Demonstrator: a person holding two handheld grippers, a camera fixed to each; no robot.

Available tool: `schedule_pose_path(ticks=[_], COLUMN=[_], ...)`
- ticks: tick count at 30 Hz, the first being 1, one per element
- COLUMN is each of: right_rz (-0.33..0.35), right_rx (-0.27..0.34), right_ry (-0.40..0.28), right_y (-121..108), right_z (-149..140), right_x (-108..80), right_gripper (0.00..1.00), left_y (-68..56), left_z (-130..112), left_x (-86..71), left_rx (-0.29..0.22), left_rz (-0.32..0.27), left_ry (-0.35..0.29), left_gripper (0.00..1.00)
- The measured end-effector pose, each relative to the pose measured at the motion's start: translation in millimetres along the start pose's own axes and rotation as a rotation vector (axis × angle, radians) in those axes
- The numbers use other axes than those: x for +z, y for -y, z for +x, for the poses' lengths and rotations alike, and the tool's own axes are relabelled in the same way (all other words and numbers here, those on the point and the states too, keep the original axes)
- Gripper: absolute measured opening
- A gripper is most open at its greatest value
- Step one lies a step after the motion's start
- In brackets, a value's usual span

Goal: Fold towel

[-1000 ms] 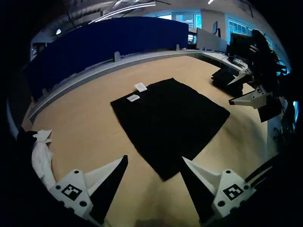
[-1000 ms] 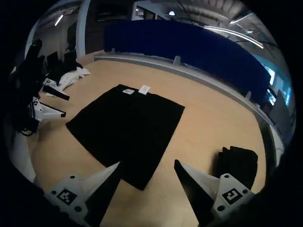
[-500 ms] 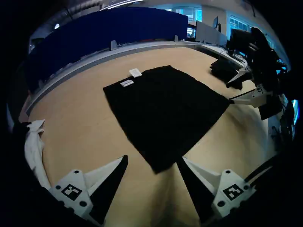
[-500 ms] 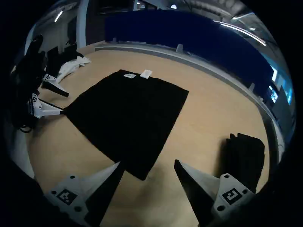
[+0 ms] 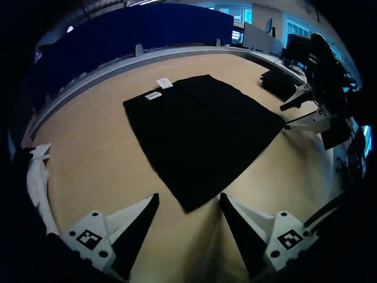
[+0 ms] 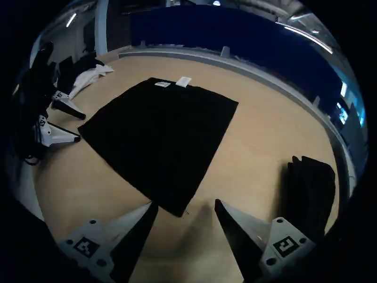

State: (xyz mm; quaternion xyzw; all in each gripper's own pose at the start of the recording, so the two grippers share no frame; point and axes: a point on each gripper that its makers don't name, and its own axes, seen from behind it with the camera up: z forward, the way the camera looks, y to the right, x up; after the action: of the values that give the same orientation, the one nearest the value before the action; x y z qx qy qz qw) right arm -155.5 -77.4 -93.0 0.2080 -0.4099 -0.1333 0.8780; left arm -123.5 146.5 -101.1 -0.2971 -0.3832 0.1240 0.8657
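A black towel point(image 5: 202, 125) lies spread flat on the light wooden table point(image 5: 94, 137), with two small white tags point(image 5: 164, 83) at its far edge. My left gripper point(image 5: 188, 207) hovers open just above the towel's near corner. In the right gripper view the same towel point(image 6: 160, 134) lies flat, and my right gripper point(image 6: 186, 212) stands open over its other near corner. Farther off, the right gripper point(image 5: 294, 111) shows at the towel's right corner in the left gripper view. In the right gripper view, the left gripper point(image 6: 70, 125) shows at the towel's left corner.
A stack of folded black towels point(image 6: 308, 191) sits at the right of the right gripper view, also seen as a dark stack point(image 5: 278, 82). White cloth point(image 5: 37, 186) lies at the table's left edge. A blue partition point(image 5: 122, 42) backs the table.
Both grippers have moved in and down toward the towel's near corners, which now sit right between the open fingers. The towel itself has not shifted.
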Motion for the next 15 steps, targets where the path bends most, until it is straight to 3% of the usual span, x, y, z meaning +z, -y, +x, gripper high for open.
schedule_pose_path(ticks=[6, 15], right_rz=[0.02, 0.046], right_rx=[0.009, 0.018], right_ry=[0.024, 0.02], right_y=[4.2, 9.6], right_z=[-6.8, -7.7], right_x=[1.6, 3.1], right_gripper=[0.75, 0.67], left_y=[-0.6, 1.3], left_z=[0.0, 0.4], left_x=[-1.0, -0.3], left_rx=[0.001, 0.007], left_rz=[0.007, 0.014], left_ry=[-0.001, 0.0], left_gripper=[0.94, 0.81])
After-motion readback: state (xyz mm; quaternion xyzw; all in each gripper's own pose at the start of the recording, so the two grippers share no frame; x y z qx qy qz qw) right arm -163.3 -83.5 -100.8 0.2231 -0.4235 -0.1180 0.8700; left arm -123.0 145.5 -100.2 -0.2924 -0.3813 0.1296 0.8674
